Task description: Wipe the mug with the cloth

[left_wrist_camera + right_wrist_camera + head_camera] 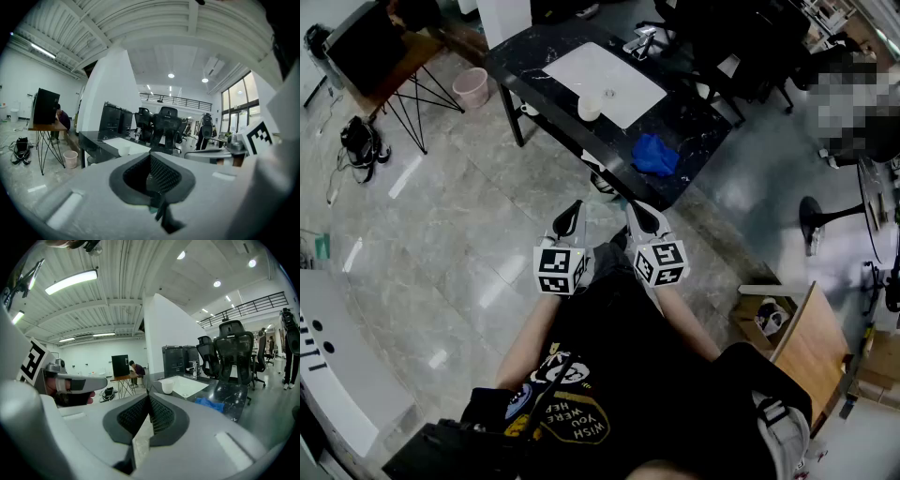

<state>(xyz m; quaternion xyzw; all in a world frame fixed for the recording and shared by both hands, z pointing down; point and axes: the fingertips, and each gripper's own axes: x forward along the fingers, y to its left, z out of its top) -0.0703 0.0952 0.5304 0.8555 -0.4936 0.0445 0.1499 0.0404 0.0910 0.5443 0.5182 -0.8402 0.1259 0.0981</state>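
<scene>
A white mug stands on a white mat on the black marble table. A crumpled blue cloth lies on the table's near right part, apart from the mug. Both grippers are held side by side in front of the table's near edge, short of it. My left gripper is shut with nothing in it, and so is my right gripper. The right gripper view shows the mug and the cloth beyond the closed jaws. In the left gripper view the mug sits ahead to the left.
A pink bin stands on the floor left of the table. Black office chairs crowd the table's far side. A wooden board and a box are at my right. A person sits at a tripod-legged desk further off.
</scene>
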